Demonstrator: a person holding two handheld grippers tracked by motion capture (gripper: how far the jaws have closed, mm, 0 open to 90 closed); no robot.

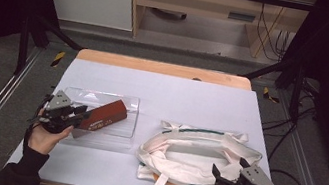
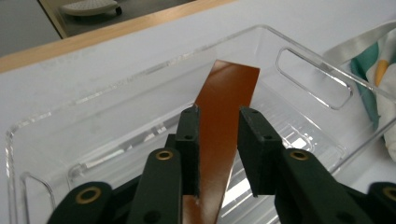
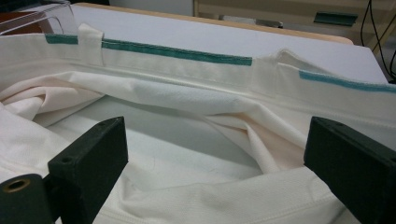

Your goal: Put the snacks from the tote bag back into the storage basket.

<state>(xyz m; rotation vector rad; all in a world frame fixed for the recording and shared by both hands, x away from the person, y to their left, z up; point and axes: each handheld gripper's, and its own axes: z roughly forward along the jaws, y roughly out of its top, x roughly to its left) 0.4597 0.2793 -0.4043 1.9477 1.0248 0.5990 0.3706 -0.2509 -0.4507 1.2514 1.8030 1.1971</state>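
At the left of the high view, the left tool (image 1: 79,111) pinches a brown packet (image 1: 104,116) over the clear tray (image 1: 131,112). Lower right, the right tool (image 1: 228,171) stands spread over the white cloth bag (image 1: 193,153) on the tabletop (image 1: 192,97).

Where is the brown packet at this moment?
In the high view the brown packet lies at the table's left, in the clear tray, between the left gripper's jaws, left of the white bag.
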